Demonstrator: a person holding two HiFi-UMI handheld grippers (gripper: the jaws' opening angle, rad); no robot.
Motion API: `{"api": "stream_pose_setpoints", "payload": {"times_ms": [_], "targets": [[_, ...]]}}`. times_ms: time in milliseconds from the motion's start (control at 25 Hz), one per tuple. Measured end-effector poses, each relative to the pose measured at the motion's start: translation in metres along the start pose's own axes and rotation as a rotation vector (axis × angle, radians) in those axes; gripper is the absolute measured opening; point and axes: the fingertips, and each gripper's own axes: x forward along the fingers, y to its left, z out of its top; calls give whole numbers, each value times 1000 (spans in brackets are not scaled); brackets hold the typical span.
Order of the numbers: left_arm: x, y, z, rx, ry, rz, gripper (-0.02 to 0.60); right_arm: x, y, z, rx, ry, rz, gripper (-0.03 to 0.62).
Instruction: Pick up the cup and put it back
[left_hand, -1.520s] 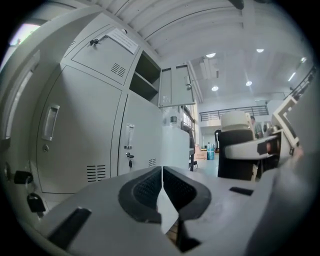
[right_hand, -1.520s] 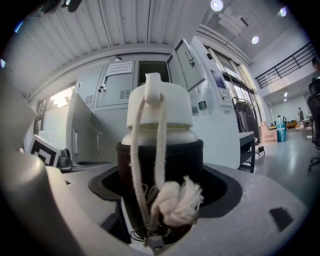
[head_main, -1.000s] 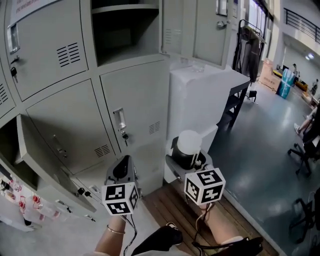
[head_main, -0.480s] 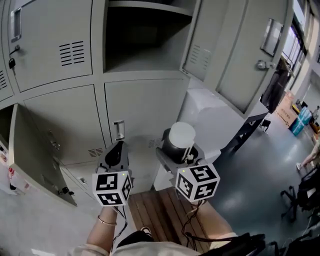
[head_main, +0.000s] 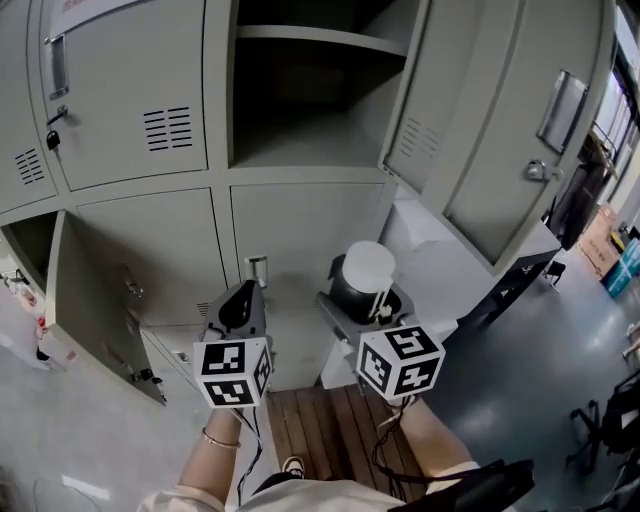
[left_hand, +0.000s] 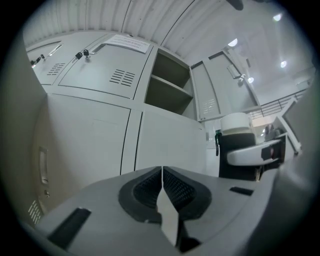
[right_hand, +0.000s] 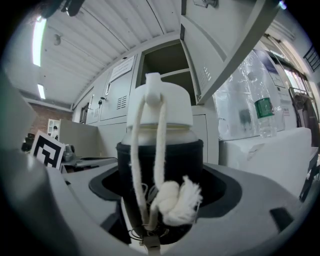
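Right tool (head_main: 368, 306) clamped on white-lidded cup (head_main: 366, 264); left tool (head_main: 240, 306) jaws together, empty. Risk: dangling cord (right_hand: 136, 165) snags; cup strikes open locker door (head_main: 500, 140), far right.

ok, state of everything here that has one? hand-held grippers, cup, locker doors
Left hand-held gripper: shut, nothing between its jaws.
Right hand-held gripper: shut on the cup.
Cup: upright, white lid on, held in the air.
Top locker door: swung open.
Lower-left locker door: swung open.
Middle locker door: shut.
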Motion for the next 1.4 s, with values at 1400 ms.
{"api": "stream_pose_setpoints", "payload": {"times_ms": [1400], "targets": [[-52, -10, 89, 61, -49, 158, 12, 7, 31, 148, -113, -106, 227, 410]]}}
